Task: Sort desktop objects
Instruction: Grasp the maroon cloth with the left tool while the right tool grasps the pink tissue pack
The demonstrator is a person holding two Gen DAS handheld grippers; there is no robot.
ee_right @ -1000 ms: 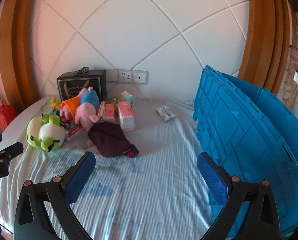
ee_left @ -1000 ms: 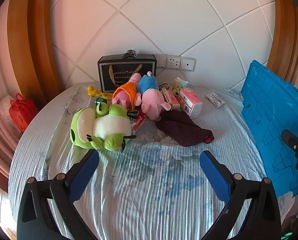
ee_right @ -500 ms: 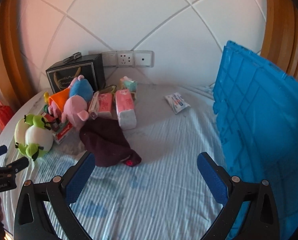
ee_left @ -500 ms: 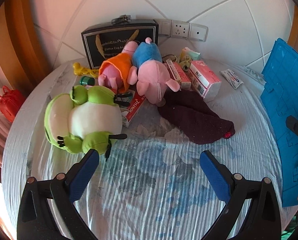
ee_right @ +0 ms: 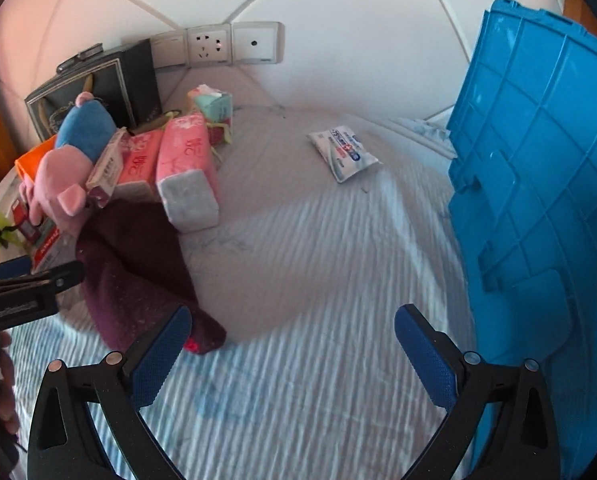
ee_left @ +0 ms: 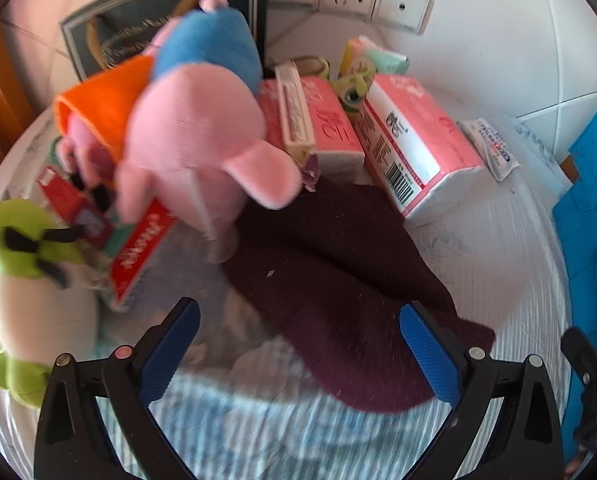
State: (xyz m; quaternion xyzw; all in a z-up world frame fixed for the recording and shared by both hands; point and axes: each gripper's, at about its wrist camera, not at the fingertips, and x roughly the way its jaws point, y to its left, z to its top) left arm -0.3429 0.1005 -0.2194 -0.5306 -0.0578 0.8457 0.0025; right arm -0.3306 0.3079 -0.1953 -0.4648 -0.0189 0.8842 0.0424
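The left claw (ee_left: 298,330) hangs released, its blue-padded fingers spread wide over the dark maroon knitted cloth (ee_left: 338,280), which lies crumpled on the striped pale-blue tablecloth of the table (ee_left: 510,240). Neither pad seems to touch the cloth, though the blur in the left wrist view makes that hard to judge.

Just behind the cloth stands the pink plush pig in a blue top (ee_left: 202,128), leaning against a second pink plush pig in an orange dress (ee_left: 98,120). A red flat carton with white lettering (ee_left: 138,252) lies under their feet. At the left edge sits the green and white plush frog (ee_left: 22,280).

To the right of the pigs, two pink paper-tissue packs lie side by side: the nearer long pack with a barcode (ee_left: 414,152) touches the cloth's far edge, and the smaller pink pack (ee_left: 330,128) carries a narrow white and pink box (ee_left: 294,116) on top. A white sachet with blue print (ee_right: 344,152) lies apart on the bare tablecloth. A black gift box with gold print (ee_left: 110,40) stands against the white tiled wall (ee_right: 338,40).

The right claw (ee_right: 292,340) is likewise released and empty, hovering over bare tablecloth between the cloth's near end and the upright blue plastic crate lid (ee_right: 538,200).
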